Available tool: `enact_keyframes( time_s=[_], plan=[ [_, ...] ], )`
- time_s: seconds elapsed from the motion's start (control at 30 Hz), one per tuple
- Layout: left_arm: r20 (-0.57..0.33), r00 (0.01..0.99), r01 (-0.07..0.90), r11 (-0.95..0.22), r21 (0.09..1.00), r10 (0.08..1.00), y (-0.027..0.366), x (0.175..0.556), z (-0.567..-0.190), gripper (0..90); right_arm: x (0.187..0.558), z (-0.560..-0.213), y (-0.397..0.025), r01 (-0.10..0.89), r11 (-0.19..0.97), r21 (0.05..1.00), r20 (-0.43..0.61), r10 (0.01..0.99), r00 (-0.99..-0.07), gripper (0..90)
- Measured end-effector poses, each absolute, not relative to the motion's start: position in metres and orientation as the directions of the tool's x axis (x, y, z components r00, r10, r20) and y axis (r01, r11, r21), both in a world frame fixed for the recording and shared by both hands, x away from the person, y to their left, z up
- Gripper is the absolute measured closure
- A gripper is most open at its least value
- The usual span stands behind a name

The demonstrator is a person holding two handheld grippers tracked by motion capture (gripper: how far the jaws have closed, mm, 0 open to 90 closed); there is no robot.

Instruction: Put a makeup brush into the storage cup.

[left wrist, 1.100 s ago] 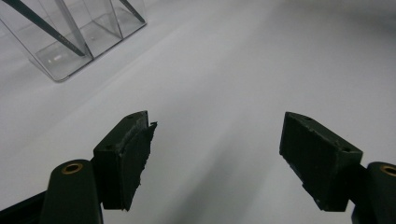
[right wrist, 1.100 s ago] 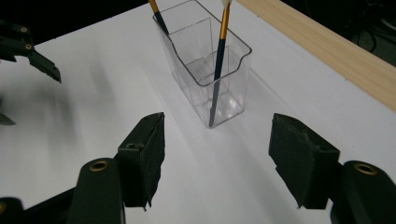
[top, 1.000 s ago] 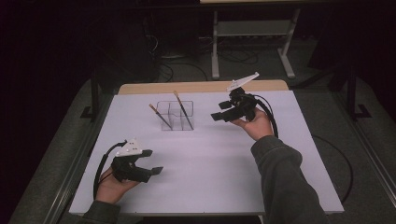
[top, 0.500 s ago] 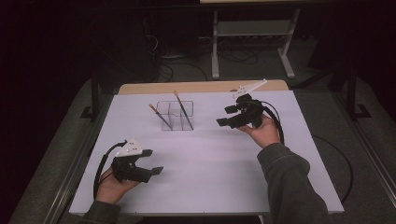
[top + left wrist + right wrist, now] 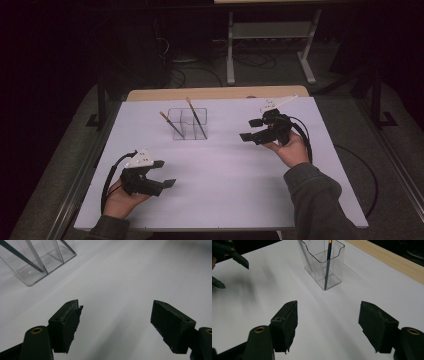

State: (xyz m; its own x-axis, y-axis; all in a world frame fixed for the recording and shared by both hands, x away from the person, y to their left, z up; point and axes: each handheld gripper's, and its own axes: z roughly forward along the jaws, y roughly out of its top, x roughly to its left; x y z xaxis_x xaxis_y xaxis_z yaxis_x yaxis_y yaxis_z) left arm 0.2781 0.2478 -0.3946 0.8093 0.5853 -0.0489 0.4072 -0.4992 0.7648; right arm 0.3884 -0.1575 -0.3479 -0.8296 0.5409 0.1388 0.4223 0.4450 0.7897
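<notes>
A clear plastic holder [image 5: 187,123] with several compartments stands at the back middle of the white table top [image 5: 225,180]. Two thin dark sticks with wooden ends lean in it, one at the left [image 5: 171,125] and one at the right [image 5: 196,116]. My left gripper [image 5: 167,173] rests low at the front left, open and holding nothing, with the holder [image 5: 42,260] far off at its upper left. My right gripper [image 5: 247,129] hovers to the right of the holder, open and holding nothing. Its jaws face the holder [image 5: 324,262] and a stick [image 5: 328,265].
A wooden strip [image 5: 215,93] runs along the table's far edge. Behind it stand a metal frame [image 5: 270,35] and cables on the dark floor. The left gripper's [image 5: 229,255] fingers appear at the top left of the right gripper view.
My right gripper has drawn back toward the person and slightly to the right, away from the holder. The left gripper has stayed where it was.
</notes>
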Motion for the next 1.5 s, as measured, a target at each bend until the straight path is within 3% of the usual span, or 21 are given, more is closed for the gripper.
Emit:
enact_keyframes(
  time_s=[1.5],
  plan=[
    [-0.054, 0.813, 0.413, -0.507, 0.756, 0.580, 0.247, 0.278, -0.396, 21.4, 0.345, -0.380, -0.206, 0.454, 0.380, 0.806, 0.167, 0.590, -0.790, 29.1]
  ],
)
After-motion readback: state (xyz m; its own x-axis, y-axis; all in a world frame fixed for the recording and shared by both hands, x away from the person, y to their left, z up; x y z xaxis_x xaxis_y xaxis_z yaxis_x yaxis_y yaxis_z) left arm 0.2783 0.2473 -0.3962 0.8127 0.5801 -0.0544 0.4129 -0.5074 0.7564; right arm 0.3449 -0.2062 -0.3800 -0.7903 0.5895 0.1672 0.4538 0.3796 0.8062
